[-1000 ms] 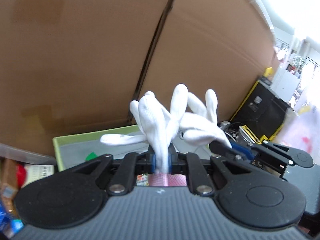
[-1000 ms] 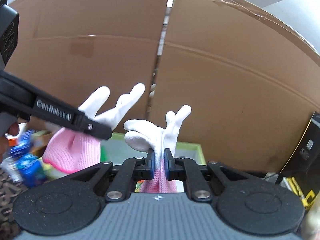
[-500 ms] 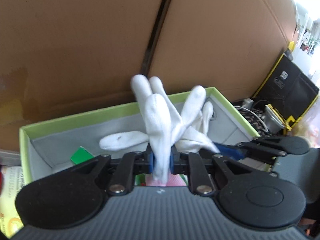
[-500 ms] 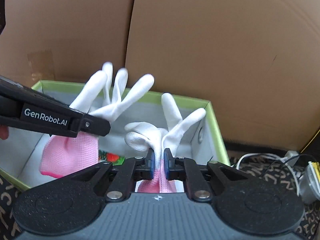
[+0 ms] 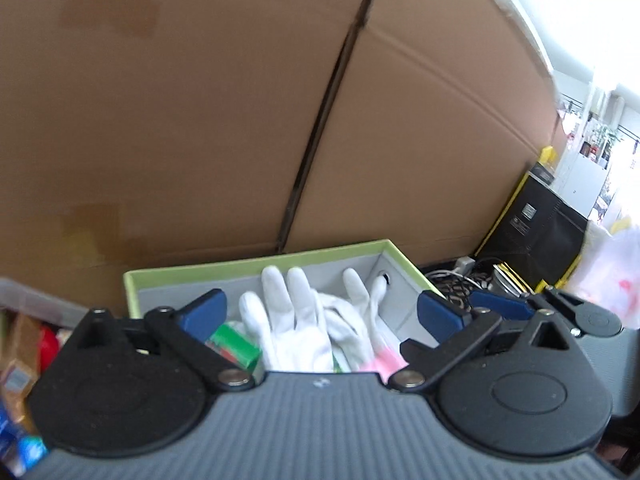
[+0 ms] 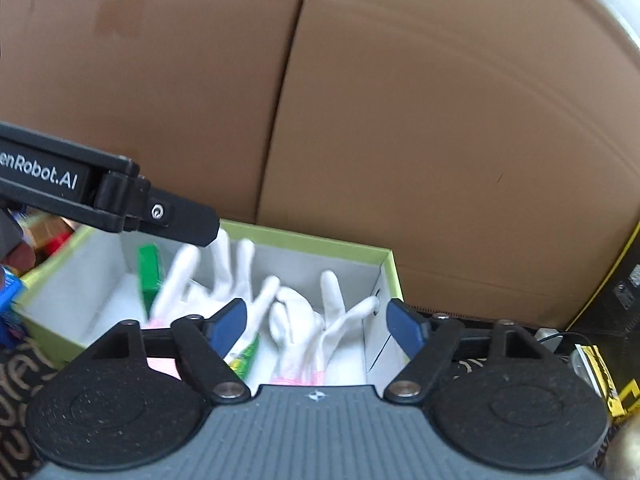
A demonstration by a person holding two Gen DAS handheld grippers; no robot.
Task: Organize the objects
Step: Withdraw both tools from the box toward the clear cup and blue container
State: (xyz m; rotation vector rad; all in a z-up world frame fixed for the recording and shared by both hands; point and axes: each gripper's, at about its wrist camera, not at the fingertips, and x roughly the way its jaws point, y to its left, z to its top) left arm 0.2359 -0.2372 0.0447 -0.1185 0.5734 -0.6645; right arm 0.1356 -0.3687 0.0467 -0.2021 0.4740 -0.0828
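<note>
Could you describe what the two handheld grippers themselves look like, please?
Both match. The left gripper and right gripper each have a ribbed grey body, matte black linkage arms on round black hubs with silver pivot pins, and blue pads lining the jaws. The left one's black side bar carries white "GenRobot.AI" lettering.

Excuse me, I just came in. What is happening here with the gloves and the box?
A person is tidying with two hand-held grippers. Both the left gripper and the right gripper are open above a green-rimmed box and hold nothing. Two white gloves with pink cuffs, the left glove and the right glove, lie inside the box, beside a small green packet. A big cardboard carton stands behind the box.
</note>
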